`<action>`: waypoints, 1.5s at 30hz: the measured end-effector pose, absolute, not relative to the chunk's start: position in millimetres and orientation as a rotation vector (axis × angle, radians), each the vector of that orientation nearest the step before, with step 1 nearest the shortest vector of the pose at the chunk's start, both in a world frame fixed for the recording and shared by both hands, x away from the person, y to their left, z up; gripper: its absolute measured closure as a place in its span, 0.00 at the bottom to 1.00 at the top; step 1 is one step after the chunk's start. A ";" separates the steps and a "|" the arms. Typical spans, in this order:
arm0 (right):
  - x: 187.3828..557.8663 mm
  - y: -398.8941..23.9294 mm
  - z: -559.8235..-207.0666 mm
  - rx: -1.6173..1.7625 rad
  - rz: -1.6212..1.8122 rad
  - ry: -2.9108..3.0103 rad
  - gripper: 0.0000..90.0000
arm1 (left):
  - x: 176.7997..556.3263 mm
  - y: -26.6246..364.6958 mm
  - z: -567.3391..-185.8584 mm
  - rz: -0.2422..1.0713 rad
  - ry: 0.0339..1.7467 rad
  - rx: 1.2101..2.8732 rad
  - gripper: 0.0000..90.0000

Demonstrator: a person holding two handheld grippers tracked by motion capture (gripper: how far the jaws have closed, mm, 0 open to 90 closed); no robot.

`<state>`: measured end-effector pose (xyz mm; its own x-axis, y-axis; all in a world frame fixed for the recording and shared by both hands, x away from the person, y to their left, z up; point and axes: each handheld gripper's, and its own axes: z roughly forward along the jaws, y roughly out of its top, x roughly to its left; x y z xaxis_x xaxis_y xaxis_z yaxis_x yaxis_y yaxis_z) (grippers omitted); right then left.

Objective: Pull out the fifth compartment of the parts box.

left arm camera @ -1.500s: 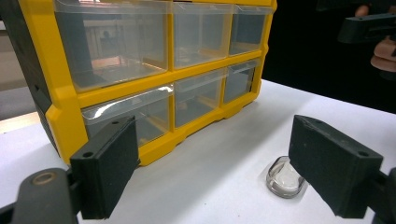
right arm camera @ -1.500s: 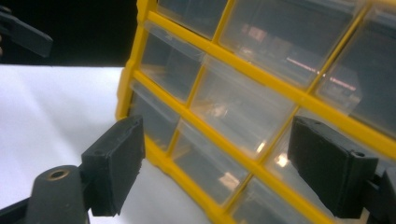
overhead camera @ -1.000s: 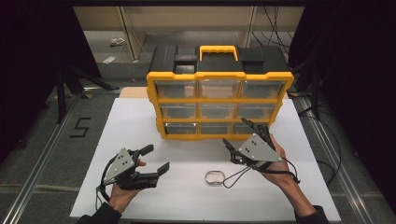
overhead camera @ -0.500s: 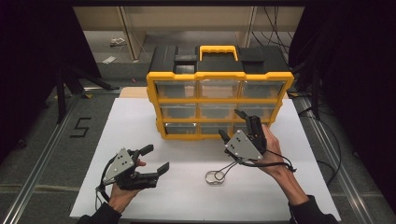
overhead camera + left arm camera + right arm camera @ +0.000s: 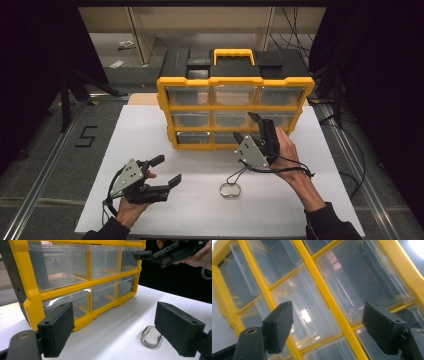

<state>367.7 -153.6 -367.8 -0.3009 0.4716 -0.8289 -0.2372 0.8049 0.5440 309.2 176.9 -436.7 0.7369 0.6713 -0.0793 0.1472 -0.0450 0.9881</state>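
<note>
Right gripper [image 5: 248, 128] fingers [image 5: 279, 325] spread wide, closing slightly, nothing between; left gripper [image 5: 166, 171] agape, idle. Drawer cabinet [image 5: 235, 112] mid-table: rigid and probably bulky. Middle-row clear drawer [image 5: 305, 312], just ahead of right gripper: light, slick plastic; pinch its front lip.

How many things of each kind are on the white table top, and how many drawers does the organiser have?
Yellow and black drawer organiser: 1
Clear drawers in its front, three rows of three: 9
Small clear oval case on the white table top: 1
Hand-held claws, left and right, both open and empty: 2
Total: 13
</note>
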 end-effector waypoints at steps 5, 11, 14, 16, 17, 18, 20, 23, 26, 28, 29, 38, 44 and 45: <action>372.5 -148.9 -370.0 0.146 0.653 1.725 0.30 | 309.0 177.1 -436.5 0.482 0.679 1.586 0.18; 378.3 -143.1 -374.3 0.106 0.594 1.702 0.32 | 308.8 177.4 -436.1 0.485 0.680 1.584 0.18; 381.3 -141.2 -376.7 0.085 0.562 1.687 0.33 | 308.7 177.4 -436.0 0.484 0.679 1.584 0.18; 383.1 -140.4 -377.8 0.077 0.544 1.676 0.34 | 308.8 177.2 -436.1 0.483 0.677 1.585 0.18; 384.1 -140.0 -378.1 0.073 0.537 1.676 0.35 | 308.8 177.1 -436.2 0.482 0.678 1.585 0.18; 384.9 -139.7 -378.5 0.067 0.534 1.672 0.35 | 308.7 177.0 -436.2 0.482 0.677 1.586 0.18; 386.4 -138.7 -379.7 0.056 0.511 1.668 0.36 | 308.6 177.0 -436.1 0.481 0.674 1.586 0.18; 388.3 -137.3 -381.3 0.042 0.495 1.662 0.37 | 308.3 177.0 -435.8 0.482 0.673 1.584 0.18; 390.9 -135.8 -382.7 0.032 0.475 1.655 0.40 | 308.4 177.2 -435.7 0.482 0.673 1.583 0.18; 392.7 -134.6 -383.9 0.028 0.464 1.650 0.41 | 308.5 177.3 -435.7 0.482 0.673 1.585 0.18; 394.6 -133.0 -385.4 0.010 0.449 1.645 0.43 | 308.4 177.3 -435.7 0.481 0.672 1.584 0.18; 399.3 -126.7 -389.2 -0.023 0.406 1.613 0.50 | 308.0 176.9 -435.4 0.479 0.669 1.584 0.18; 402.2 -124.0 -391.7 -0.057 0.356 1.599 0.55 | 308.0 177.3 -435.2 0.480 0.670 1.581 0.18; 402.4 -123.7 -392.0 -0.058 0.352 1.596 0.56 | 307.9 177.2 -435.3 0.479 0.669 1.581 0.18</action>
<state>402.4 -123.7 -392.0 -0.0633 0.1781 -0.9820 -0.2516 0.9493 0.1884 307.9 177.2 -435.3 0.7419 0.6659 -0.0787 0.1403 -0.0394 0.9893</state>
